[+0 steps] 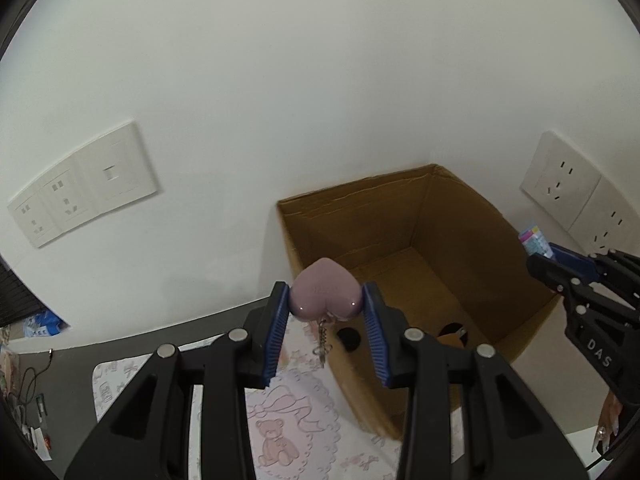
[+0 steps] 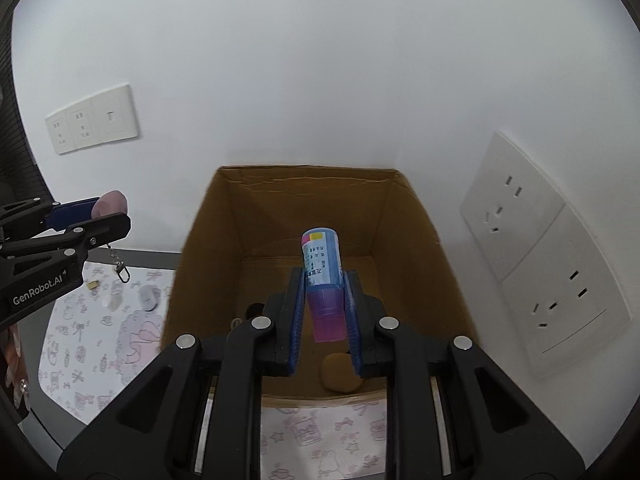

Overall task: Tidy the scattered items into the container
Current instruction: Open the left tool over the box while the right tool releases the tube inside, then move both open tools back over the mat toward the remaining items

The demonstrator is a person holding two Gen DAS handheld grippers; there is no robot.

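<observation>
cardboard box [image 2: 408,216] open-topped, brown, standing upright

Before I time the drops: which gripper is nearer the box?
Right. The right gripper, shut on the tube, points down into the box over its near rim. The left gripper, shut on the heart keychain, hangs at its left wall.

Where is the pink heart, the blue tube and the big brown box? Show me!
pink heart [image 1: 325,294], left wrist view, on its shiny front.
blue tube [image 2: 322,258], right wrist view, on its printed label.
brown box [image 2: 416,216], right wrist view, on its right inner wall.
</observation>
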